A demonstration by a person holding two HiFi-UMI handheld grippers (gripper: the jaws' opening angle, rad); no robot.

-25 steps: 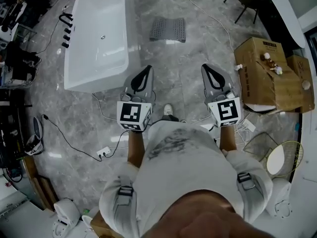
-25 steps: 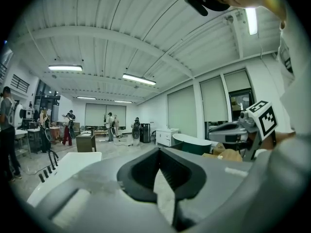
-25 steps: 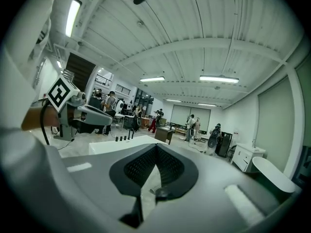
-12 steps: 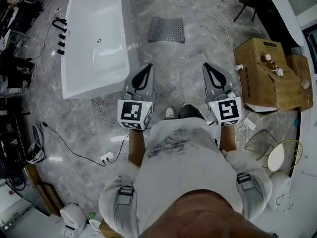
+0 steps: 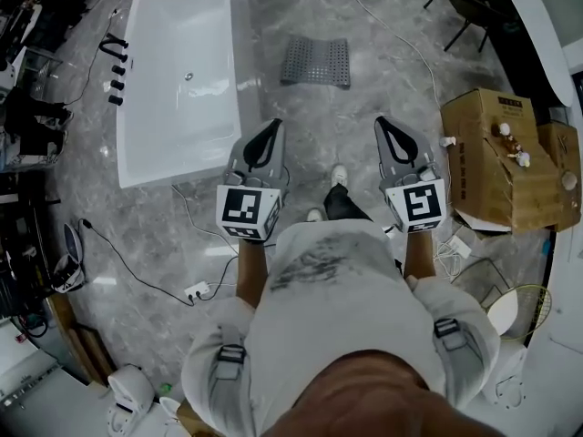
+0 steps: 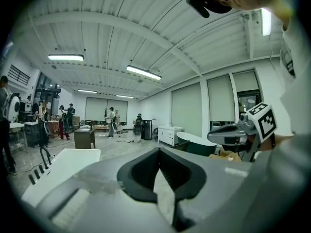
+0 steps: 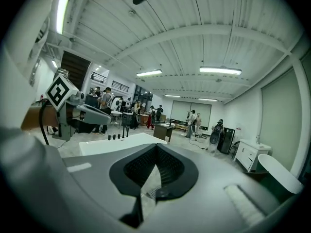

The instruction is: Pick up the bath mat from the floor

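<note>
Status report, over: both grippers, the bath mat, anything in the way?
Left gripper, right gripper shut, empty. Bath mat lying on floor ahead, untouched. Bathtub left of route, cardboard box right.

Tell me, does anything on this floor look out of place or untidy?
The grey bath mat lies alone beside the bathtub, seemingly bowed rather than flat. Loose cables snake across the floor, one ending at a white power strip.
</note>
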